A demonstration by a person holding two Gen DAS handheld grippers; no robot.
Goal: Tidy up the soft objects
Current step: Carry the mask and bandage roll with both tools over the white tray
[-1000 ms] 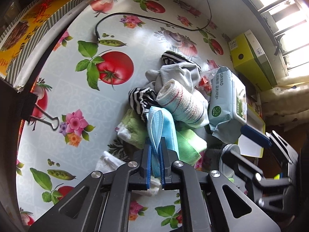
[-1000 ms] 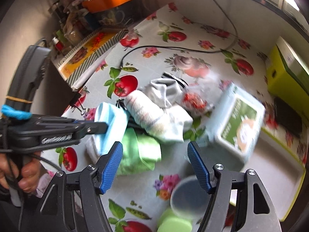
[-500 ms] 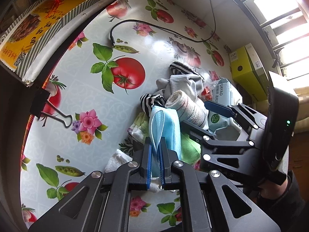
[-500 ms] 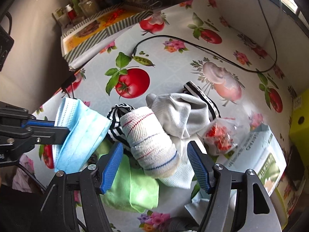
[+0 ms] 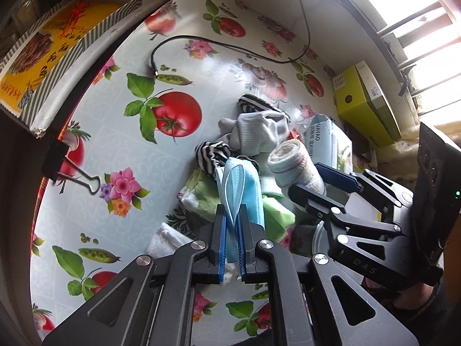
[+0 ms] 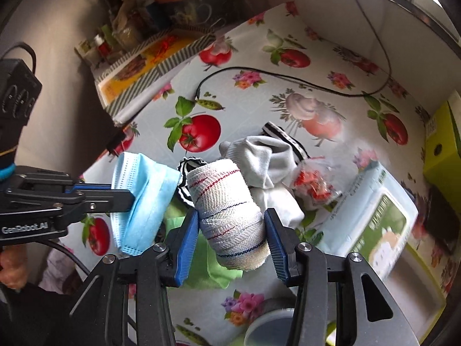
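Observation:
A pile of soft things lies on the fruit-print tablecloth (image 5: 115,132). My left gripper (image 5: 232,216) is shut on a folded blue face mask (image 5: 245,181), held up beside the pile; in the right wrist view the mask (image 6: 144,190) hangs at the left. My right gripper (image 6: 230,219) straddles a white bandage roll (image 6: 227,201) with red and blue threads. Its jaws are closing and both blue pads meet the roll's sides. The roll (image 5: 294,161) lies tilted on a grey sock (image 6: 259,155) and a green cloth (image 6: 213,265). A striped sock (image 5: 213,152) pokes out behind the mask.
A wet-wipes pack (image 6: 371,219) and a small clear bag of red bits (image 6: 314,181) lie right of the pile. A yellow-green box (image 5: 363,106) stands at the far right. A black cable (image 5: 201,40) crosses the back; a binder clip (image 5: 72,170) grips the left edge. A round lid (image 6: 268,325) sits in front.
My right gripper has swung from beside the wet-wipes pack over to the pile, come down around the bandage roll and narrowed onto it. The left gripper keeps holding the mask in place.

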